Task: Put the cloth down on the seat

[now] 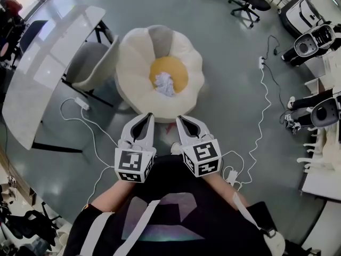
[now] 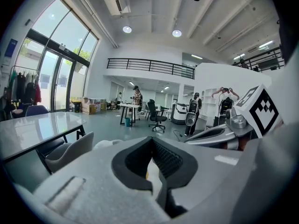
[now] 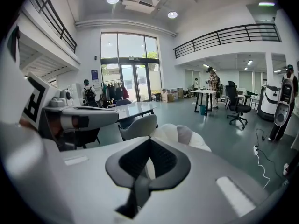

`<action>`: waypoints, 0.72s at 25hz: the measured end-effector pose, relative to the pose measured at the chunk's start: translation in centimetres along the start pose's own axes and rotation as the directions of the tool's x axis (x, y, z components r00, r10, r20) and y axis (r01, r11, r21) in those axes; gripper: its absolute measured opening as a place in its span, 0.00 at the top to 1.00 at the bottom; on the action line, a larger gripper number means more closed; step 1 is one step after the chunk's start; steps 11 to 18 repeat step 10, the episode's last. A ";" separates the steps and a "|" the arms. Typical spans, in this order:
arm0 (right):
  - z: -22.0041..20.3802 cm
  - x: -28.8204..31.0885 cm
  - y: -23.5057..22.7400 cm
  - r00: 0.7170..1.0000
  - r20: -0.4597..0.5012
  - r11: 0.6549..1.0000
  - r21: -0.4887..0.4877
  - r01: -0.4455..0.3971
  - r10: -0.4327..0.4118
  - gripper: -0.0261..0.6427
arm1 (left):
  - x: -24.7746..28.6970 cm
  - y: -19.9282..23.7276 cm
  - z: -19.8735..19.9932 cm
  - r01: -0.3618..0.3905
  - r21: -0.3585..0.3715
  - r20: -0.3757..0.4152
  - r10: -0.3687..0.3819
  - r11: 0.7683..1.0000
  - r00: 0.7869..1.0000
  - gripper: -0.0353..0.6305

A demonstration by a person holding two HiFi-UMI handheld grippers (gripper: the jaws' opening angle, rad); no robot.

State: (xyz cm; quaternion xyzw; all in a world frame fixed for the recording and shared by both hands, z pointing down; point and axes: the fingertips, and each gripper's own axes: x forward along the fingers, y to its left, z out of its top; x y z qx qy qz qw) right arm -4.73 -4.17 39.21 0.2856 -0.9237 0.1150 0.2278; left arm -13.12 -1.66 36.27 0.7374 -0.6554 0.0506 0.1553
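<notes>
A crumpled white cloth (image 1: 164, 82) lies on the round yellow seat (image 1: 180, 67) of a cream, petal-shaped chair (image 1: 132, 52). It lies loose, with no gripper touching it. My left gripper (image 1: 148, 117) and right gripper (image 1: 179, 119) hover side by side just short of the chair's near edge, both pointing toward it. Each is shut with nothing held. In the left gripper view the left gripper (image 2: 152, 143) has its dark pads together, and the right gripper's body shows beside it. The right gripper (image 3: 149, 143) points at the cream chair (image 3: 183, 135) in its own view.
A glass-topped table (image 1: 45, 76) and a grey chair (image 1: 91, 62) stand left of the cream chair. White cables (image 1: 91, 124) and a power strip (image 1: 81, 103) trail over the floor, with another cable (image 1: 260, 116) to the right. An office chair (image 1: 248, 1) and robots (image 1: 311, 41) stand far right.
</notes>
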 end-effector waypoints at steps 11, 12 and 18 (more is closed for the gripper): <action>-0.1 0.6 0.7 1.000 -0.005 1.000 0.001 0.019 -0.019 0.96 | -0.6 1.3 0.0 0.000 -0.005 0.011 0.001 1.000 1.000 0.95; -0.1 0.6 0.7 1.000 -0.005 1.000 0.001 0.019 -0.019 0.96 | -0.6 1.3 0.0 0.000 -0.005 0.011 0.001 1.000 1.000 0.95; -0.1 0.6 0.7 1.000 -0.005 1.000 0.001 0.019 -0.019 0.96 | -0.6 1.3 0.0 0.000 -0.005 0.011 0.001 1.000 1.000 0.95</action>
